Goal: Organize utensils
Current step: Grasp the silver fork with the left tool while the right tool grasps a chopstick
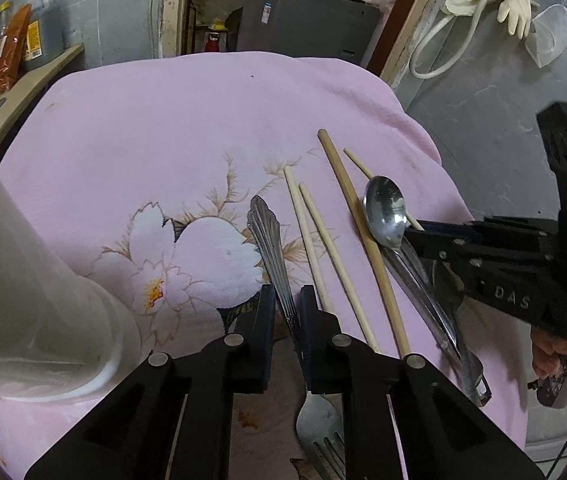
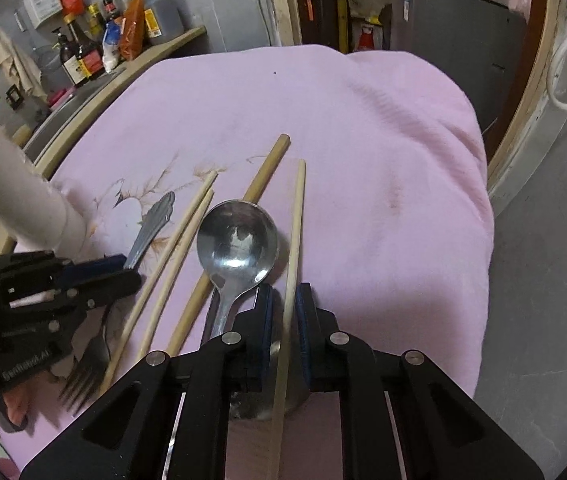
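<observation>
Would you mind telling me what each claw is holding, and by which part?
The left claw grips the fork partway along its handle. The right claw grips a single chopstick along its shaft.

Not much you can actually read here. The clearest bit is "DAS" in raised letters on the black side of the right gripper, seen from the left wrist camera. From the right wrist camera, the left gripper has small pale lettering along its black body, looks like "GenRobot.AI" but it's blurry so don't quote me. The bottles on the shelf have yellow and white labels, and the big jug has a yellow one too, all too small to make out.
</observation>
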